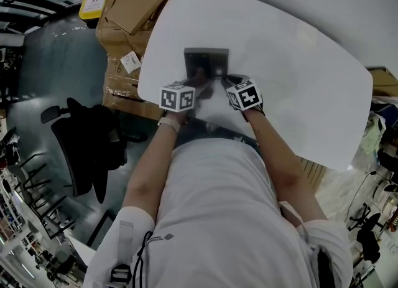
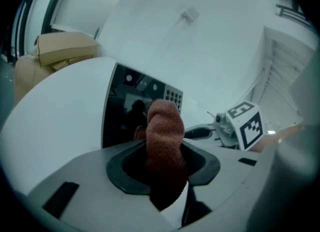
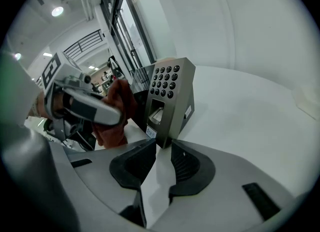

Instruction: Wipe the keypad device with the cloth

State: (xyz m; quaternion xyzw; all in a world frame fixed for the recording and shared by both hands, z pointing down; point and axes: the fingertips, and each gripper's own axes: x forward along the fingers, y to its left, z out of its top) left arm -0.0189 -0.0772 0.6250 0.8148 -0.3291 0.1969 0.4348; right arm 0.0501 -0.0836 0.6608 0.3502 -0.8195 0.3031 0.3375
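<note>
My left hand-held gripper [image 2: 162,152] pinches a folded rust-brown terry cloth [image 2: 164,126], whose end reaches up by the dark screen of the grey metal keypad device [image 3: 170,93]. That device stands upright on the white desk [image 3: 240,105]. My right hand-held gripper [image 3: 161,148] clamps narrowly on its near bottom corner.

White table [image 1: 292,56], keypad device [image 1: 206,60] standing on it (upright, near its edge)
</note>
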